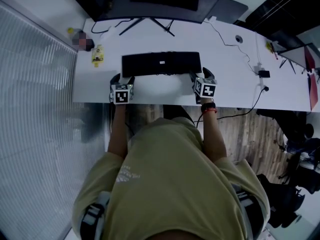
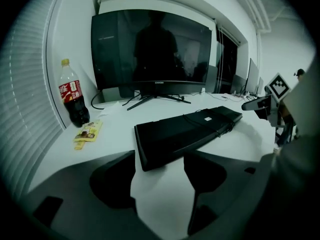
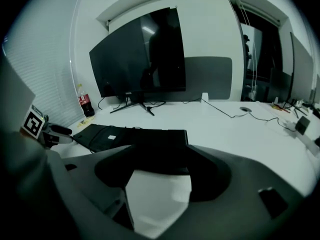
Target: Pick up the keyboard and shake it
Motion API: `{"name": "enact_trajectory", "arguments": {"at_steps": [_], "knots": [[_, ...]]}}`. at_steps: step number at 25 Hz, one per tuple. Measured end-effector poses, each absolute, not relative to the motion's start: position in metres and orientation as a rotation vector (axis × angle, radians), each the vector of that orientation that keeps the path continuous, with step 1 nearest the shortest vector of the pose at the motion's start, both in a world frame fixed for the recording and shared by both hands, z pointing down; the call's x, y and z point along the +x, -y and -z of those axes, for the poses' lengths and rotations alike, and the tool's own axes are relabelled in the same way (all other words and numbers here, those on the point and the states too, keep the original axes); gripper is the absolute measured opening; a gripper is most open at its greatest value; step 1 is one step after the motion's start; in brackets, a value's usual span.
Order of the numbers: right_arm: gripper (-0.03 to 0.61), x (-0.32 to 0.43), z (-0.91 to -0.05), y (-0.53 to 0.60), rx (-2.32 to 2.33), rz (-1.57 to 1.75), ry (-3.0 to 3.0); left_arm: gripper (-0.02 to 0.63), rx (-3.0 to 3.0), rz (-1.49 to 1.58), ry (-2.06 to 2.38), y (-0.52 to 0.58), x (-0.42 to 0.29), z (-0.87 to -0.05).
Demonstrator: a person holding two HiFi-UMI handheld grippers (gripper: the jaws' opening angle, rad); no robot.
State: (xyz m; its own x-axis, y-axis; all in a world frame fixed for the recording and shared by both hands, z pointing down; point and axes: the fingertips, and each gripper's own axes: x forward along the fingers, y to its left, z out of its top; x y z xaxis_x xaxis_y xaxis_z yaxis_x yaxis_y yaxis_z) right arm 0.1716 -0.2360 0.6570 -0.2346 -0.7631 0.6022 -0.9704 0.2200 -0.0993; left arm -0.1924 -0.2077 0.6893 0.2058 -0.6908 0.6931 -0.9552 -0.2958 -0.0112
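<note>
A black keyboard (image 1: 161, 64) lies flat on the white desk (image 1: 165, 96), underside up with a small white label and its cable over it. My left gripper (image 1: 124, 80) stands open at its left front corner. In the left gripper view the keyboard (image 2: 185, 131) has its near corner just at the tips of my left gripper (image 2: 159, 159), untouched by either jaw. My right gripper (image 1: 202, 78) is at the right end. In the right gripper view the keyboard (image 3: 135, 135) ends between the spread jaws of my right gripper (image 3: 160, 156), with no visible contact.
A large dark monitor (image 1: 150, 1) on a splayed stand is behind the keyboard. A cola bottle (image 2: 72, 96) and a yellow packet (image 2: 87, 132) sit at the desk's left end. Cables (image 1: 235, 44) run over the right half. A ribbed wall panel (image 1: 35, 109) borders the left.
</note>
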Motion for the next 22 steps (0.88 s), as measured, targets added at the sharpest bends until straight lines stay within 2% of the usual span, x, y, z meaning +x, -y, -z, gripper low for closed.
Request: {"name": "enact_trajectory", "arguments": {"at_steps": [8,15,19,22], "knots": [[0.308,0.128,-0.585,0.229,1.647,-0.562,2.27,0.308,2.219,-0.578,1.517,0.211,-0.164,-0.629],[0.261,0.096,-0.541,0.207,1.618,-0.444,2.365,0.221,2.327,-0.445,1.541,0.202,-0.14,-0.569],[0.209,0.083,-0.528,0.19,1.609,-0.42,2.404,0.177,2.375,-0.401,1.548,0.189,-0.128,-0.549],[0.204,0.073,-0.518,0.179,1.591,-0.383,2.432,0.147,2.373,-0.351,1.542,0.179,-0.125,-0.542]]}}
